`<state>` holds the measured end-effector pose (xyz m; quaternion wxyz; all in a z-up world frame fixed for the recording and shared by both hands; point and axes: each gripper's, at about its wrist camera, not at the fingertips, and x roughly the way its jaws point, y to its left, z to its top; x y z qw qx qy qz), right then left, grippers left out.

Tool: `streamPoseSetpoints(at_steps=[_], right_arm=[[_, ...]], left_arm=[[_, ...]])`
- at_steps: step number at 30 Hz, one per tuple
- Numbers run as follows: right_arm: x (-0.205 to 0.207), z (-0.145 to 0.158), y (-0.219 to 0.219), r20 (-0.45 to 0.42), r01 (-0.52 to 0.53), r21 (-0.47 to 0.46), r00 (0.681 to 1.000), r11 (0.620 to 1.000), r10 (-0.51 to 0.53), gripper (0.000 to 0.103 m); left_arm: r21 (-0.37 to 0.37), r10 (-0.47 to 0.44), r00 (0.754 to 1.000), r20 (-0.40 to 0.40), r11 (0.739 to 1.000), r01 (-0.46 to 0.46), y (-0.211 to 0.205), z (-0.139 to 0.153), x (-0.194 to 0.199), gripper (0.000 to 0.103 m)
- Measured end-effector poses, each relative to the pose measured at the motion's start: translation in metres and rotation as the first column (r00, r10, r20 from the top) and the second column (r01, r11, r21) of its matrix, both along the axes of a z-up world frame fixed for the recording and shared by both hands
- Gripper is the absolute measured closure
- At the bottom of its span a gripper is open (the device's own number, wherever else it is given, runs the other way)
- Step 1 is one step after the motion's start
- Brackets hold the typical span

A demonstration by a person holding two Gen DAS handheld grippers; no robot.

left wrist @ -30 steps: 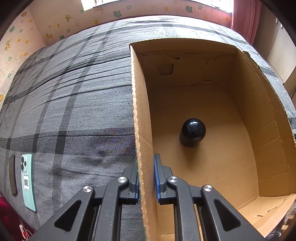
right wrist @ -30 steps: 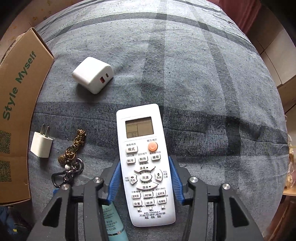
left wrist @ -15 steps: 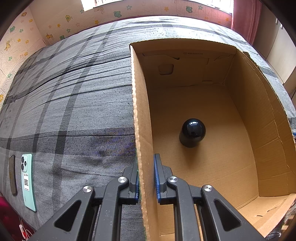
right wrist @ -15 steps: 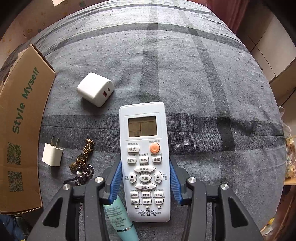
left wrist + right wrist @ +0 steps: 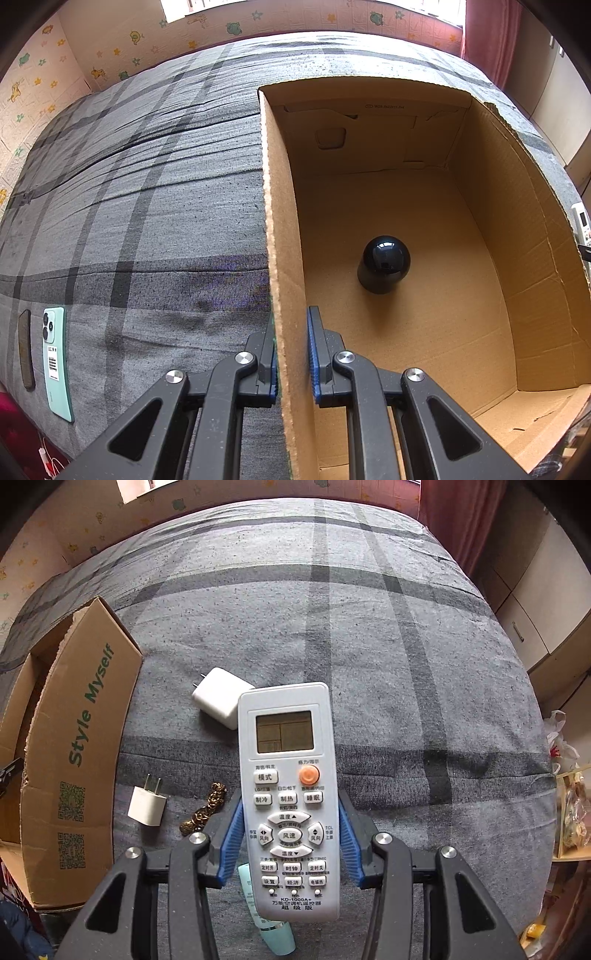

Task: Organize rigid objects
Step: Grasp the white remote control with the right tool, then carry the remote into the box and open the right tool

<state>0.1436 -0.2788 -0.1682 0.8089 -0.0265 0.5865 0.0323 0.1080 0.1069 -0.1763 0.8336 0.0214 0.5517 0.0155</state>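
**A:** where's the remote at?

**B:** right tongs (image 5: 290, 834) are clamped on the white AC remote (image 5: 288, 797), blue pads tight on both sides, held above the grey plaid bed (image 5: 406, 664). Under it: big white charger (image 5: 218, 698), small plug (image 5: 147, 805), brass keychain (image 5: 207, 808), teal tube (image 5: 275, 934).

**A:** and the left?

**B:** left tongs (image 5: 291, 354) are pinching the cardboard box (image 5: 517, 258) wall, nearly closed on it. Black round thing (image 5: 384, 264) sits inside the box. Green phone (image 5: 55, 362) is well off to the left.
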Motion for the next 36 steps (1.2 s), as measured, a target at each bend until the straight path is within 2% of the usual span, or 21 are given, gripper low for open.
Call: streamPoseSetpoints(at_steps=[16,36], right_arm=[[0.013,0.055,0.039,0.096,-0.079,0.003,0.992,0.997,0.079,0.053],[0.03,0.094,0.118,0.16,-0.212,0.03,0.966,0.977,0.204,0.053]], left_arm=[[-0.005,0.002,1.0,0.0,1.0,-0.002,-0.001,0.0,0.0,0.089],[-0.011,-0.002,1.0,0.001,1.0,0.002,0.0,0.0,0.0,0.089]])
